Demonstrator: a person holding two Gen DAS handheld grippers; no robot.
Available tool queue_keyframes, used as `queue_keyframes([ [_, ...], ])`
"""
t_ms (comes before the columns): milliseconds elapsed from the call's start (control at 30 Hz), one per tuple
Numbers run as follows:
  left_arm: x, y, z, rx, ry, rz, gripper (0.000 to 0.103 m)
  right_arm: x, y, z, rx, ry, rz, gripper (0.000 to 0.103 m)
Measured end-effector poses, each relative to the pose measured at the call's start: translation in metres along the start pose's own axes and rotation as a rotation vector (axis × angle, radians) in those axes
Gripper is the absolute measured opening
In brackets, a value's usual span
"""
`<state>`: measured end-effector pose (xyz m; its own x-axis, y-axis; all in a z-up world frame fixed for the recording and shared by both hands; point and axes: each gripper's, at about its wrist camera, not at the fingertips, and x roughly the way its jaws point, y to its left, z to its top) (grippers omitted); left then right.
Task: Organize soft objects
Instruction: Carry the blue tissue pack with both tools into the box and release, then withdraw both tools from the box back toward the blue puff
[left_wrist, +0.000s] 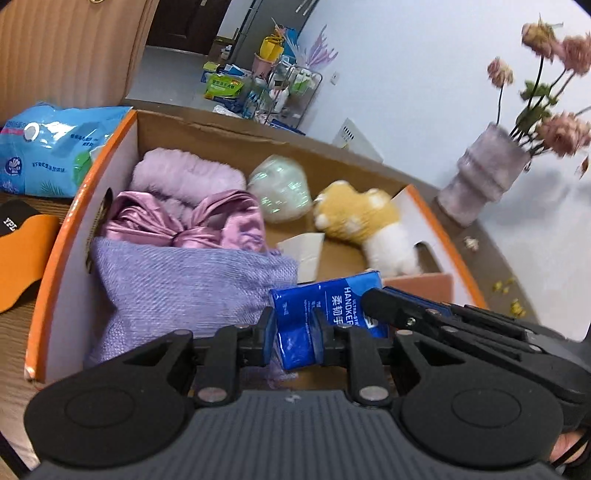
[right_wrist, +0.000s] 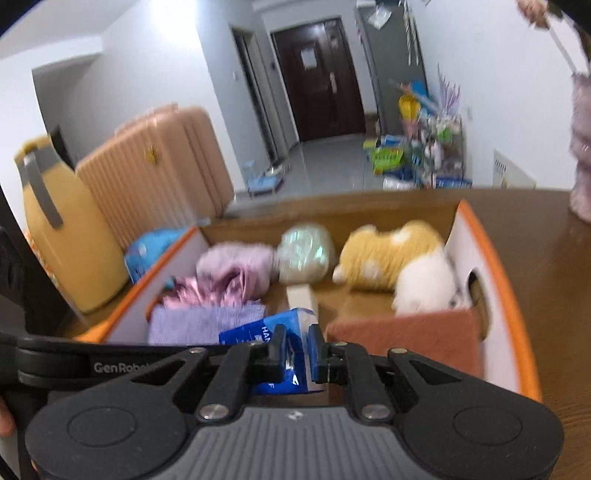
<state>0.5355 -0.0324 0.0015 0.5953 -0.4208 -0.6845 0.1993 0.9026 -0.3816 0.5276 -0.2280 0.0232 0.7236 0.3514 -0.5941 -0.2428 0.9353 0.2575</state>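
Both claws are clenched on the same blue tissue pack (left_wrist: 327, 314). The left claw (left_wrist: 293, 341) pinches its near end between both fingers, and the right claw (left_wrist: 380, 302) reaches in from 3 o'clock to grip the pack's far right edge. In the right wrist view, the right claw (right_wrist: 297, 356) has the pack (right_wrist: 273, 332) squeezed between its pads. The pack hangs over the near edge of the cardboard box (left_wrist: 85, 184), inside its walls.

In the box at 10 o'clock of the pack lies a lavender knit cloth (left_wrist: 184, 284), touching a shiny pink satin bundle (left_wrist: 184, 221) and, beyond it, a fluffy lilac piece (left_wrist: 188, 173). At 12 o'clock sits a pale green wrapped roll (left_wrist: 280, 188). At 1 o'clock a yellow-and-white plush toy (left_wrist: 362, 218) leans against the right wall. A vase of pink flowers (left_wrist: 484, 173) stands on the desk (left_wrist: 517, 258) at 2 o'clock, outside the box.
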Motion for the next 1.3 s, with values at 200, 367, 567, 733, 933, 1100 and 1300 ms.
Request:
queue_keyframes([
  [200, 0.011, -0.002, 0.003, 0.022, 0.038, -0.001, 0.022, 0.021, -0.007, -0.005, 0.049, 0.091, -0.023, 0.014],
  [367, 0.001, -0.008, 0.004, 0.007, 0.029, -0.013, 0.029, -0.006, -0.005, -0.007, 0.070, 0.058, 0.004, 0.015],
  [567, -0.084, -0.034, -0.006, 0.121, -0.117, 0.021, 0.038, -0.080, 0.004, 0.007, 0.012, -0.061, -0.009, 0.021],
  [733, -0.171, -0.058, -0.043, 0.245, -0.262, 0.098, 0.062, -0.157, 0.018, -0.001, -0.054, -0.161, -0.035, 0.036],
  [933, -0.243, -0.078, -0.122, 0.326, -0.390, 0.146, 0.078, -0.230, 0.044, -0.053, -0.150, -0.247, -0.028, 0.049],
  [1100, -0.272, -0.093, -0.194, 0.330, -0.426, 0.158, 0.084, -0.263, 0.061, -0.116, -0.171, -0.277, -0.010, 0.057],
  [1300, -0.287, -0.090, -0.268, 0.243, -0.408, 0.160, 0.084, -0.291, 0.073, -0.192, -0.142, -0.245, 0.000, 0.060],
])
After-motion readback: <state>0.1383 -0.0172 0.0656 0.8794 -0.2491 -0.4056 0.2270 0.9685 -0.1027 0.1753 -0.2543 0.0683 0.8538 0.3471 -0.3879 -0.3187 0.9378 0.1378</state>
